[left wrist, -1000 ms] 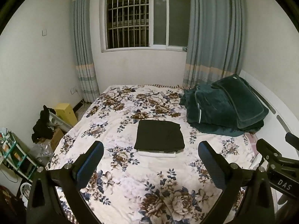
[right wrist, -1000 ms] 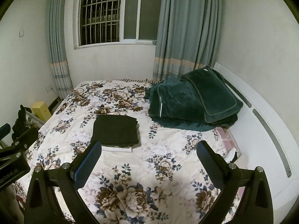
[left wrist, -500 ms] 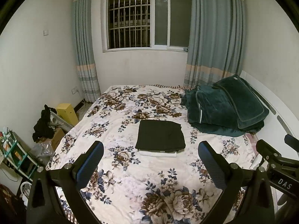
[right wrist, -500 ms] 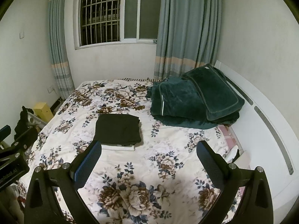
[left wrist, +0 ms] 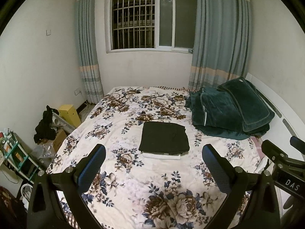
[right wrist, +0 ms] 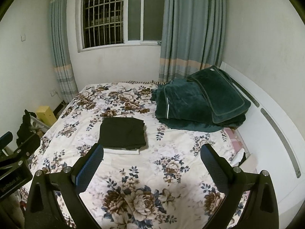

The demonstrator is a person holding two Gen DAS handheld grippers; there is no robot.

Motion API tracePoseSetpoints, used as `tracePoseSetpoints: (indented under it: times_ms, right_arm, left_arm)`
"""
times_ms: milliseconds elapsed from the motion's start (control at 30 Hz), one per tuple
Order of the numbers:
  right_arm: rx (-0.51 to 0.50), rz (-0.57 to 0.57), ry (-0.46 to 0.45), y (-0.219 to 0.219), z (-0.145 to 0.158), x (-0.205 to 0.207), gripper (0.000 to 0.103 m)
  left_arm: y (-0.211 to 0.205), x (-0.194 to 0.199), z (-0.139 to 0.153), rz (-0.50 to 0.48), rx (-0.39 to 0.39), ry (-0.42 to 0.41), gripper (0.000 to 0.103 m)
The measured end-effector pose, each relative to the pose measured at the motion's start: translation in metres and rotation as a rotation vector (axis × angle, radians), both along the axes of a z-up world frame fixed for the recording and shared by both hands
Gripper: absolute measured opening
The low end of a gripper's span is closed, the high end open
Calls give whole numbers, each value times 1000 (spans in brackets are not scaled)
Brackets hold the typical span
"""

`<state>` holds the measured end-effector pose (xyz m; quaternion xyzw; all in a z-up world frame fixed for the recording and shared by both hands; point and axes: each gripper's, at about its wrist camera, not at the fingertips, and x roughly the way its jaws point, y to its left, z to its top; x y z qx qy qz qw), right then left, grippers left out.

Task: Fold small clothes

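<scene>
lying beyond both spread fingers (left wrist: pixel 213 162): folded clothes (left wrist: pixel 164 139)

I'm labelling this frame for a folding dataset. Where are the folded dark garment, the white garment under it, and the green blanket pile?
folded dark garment (left wrist: pixel 164 137): left wrist view, middle of its top face.
white garment (left wrist: pixel 162 156): left wrist view, near edge showing beneath.
green blanket pile (right wrist: pixel 200 105): right wrist view, middle of the pile.

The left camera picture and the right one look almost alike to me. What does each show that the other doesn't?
Only the left view shows the green shelf by the wall and the right tongs at its edge. Only the right view shows the left tongs at its edge and a long run of the white headboard. Both show the folded black cloth on a white one, the floral bed and green blankets.
</scene>
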<state>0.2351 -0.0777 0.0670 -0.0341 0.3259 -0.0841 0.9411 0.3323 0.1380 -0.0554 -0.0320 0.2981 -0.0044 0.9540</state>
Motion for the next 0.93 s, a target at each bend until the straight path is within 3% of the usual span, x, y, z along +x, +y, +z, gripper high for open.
tracePoseSetpoints:
  times_ms: [933]
  right_arm:
    - [4, -7, -12, 20, 3, -3, 103]
  left_arm:
    - [3, -14, 9, 24, 7, -12, 103]
